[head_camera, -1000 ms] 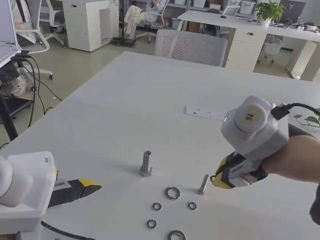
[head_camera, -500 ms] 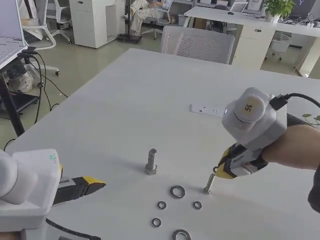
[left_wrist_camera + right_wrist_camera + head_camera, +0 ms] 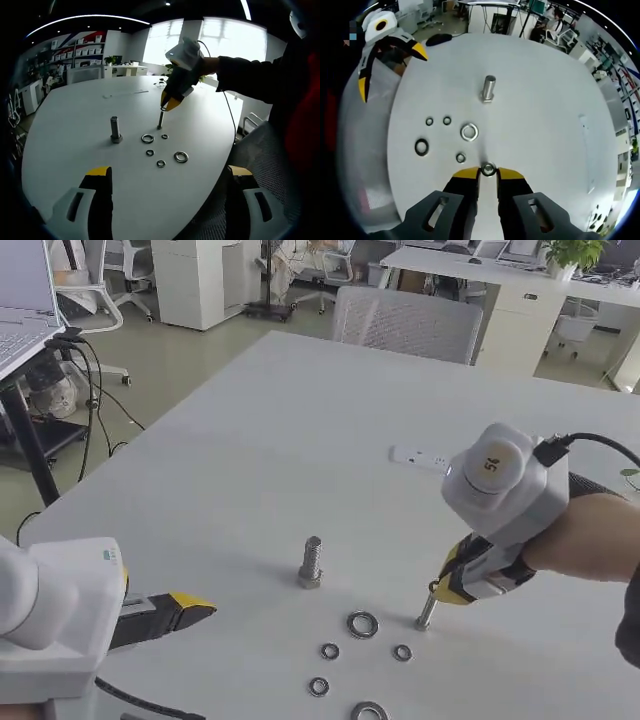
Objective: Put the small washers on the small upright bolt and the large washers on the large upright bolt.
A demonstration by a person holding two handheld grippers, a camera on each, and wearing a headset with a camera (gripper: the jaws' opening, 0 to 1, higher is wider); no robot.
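Item: my right gripper (image 3: 488, 175), clenched on a small washer (image 3: 488, 169), poised directly over the upright small bolt (image 3: 427, 613) (left gripper (image 3: 169, 173) agape, farther off).

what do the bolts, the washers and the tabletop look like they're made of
The large bolt and the small bolt: metal, likely steel; dull grey with faint glints, threads visible on the large one. The washers, e.g. the large washer: the same grey metal, thin flat rings with a slight sheen. The tabletop: smooth matte white, probably laminate or painted board; unclear which.
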